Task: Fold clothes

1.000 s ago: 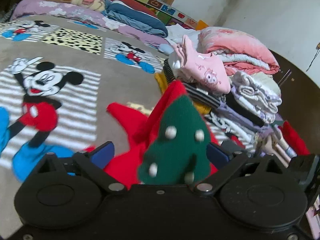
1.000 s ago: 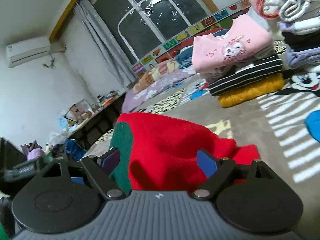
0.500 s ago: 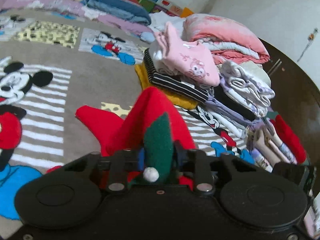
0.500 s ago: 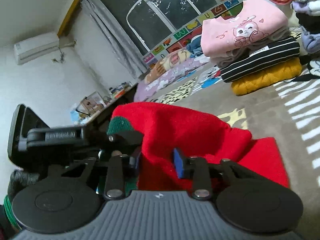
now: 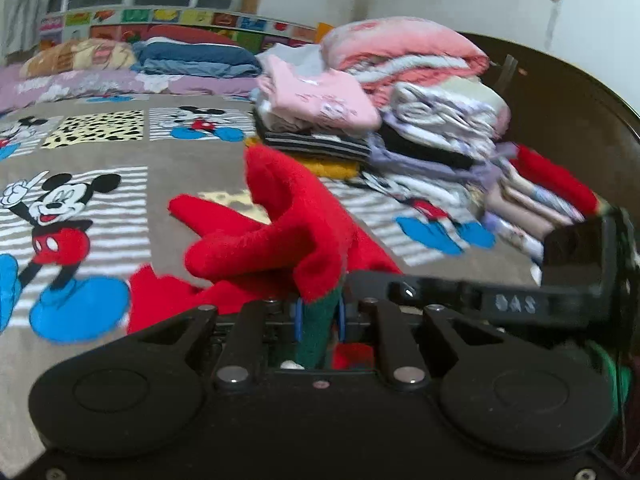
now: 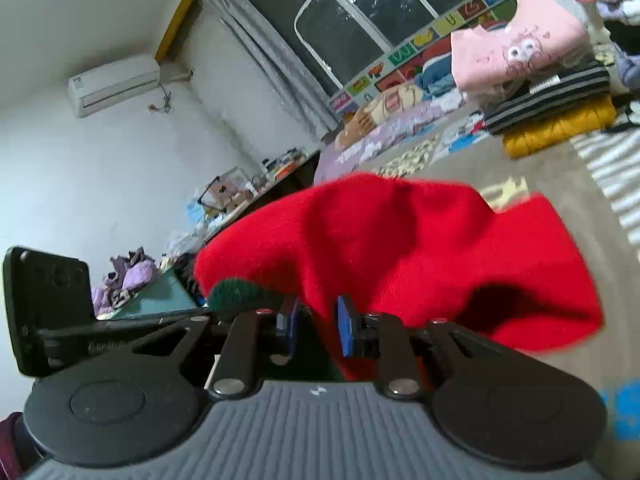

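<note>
Left wrist view: left tongs (image 5: pixel 319 318) pinched tight on green hem of red garment (image 5: pixel 288 236); garment bunched, lifted off bed (image 5: pixel 188 160), sleeve trailing toward folded stack (image 5: pixel 320 120) beyond it.

Right wrist view: right tongs (image 6: pixel 314 326) nearly closed on same red garment (image 6: pixel 400 260) at green edge, just beside left tongs body (image 6: pixel 48 304).

Risk, judged: grips close together, cloth sags, fold comes out crooked; thin hem may slip.

Surface: Mickey-print blanket. Room: window (image 6: pixel 360 20), air conditioner (image 6: pixel 114 86) left of window.
</note>
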Available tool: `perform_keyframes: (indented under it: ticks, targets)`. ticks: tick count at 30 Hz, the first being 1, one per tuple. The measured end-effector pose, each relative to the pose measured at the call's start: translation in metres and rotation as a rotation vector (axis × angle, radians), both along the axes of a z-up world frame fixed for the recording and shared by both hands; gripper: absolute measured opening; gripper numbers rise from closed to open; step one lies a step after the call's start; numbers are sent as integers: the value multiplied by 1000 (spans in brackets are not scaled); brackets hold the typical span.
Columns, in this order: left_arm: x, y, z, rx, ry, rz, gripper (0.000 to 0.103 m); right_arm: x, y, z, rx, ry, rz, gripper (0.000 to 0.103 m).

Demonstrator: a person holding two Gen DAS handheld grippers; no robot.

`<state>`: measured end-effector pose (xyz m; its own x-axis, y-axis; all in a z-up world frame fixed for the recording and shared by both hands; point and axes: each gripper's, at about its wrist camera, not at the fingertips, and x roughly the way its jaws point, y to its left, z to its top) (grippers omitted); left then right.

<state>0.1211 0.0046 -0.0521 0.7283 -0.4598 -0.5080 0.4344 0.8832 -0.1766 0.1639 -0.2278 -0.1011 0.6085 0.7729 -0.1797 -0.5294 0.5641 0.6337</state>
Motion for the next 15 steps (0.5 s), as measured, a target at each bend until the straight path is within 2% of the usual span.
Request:
perform_keyframes:
  ticks: [3,8,15]
  targets:
    - [-26,-10,-10,62,-28,-25,12,-22,0,-6,-7,31,3,24]
    - [-56,-19,-29,108,-17,-58,12,-60,-1,-17,-39,76,0,22]
    - [-82,-23,-57,184,49,-105,13,-99,7,-31,-136,106,26,22]
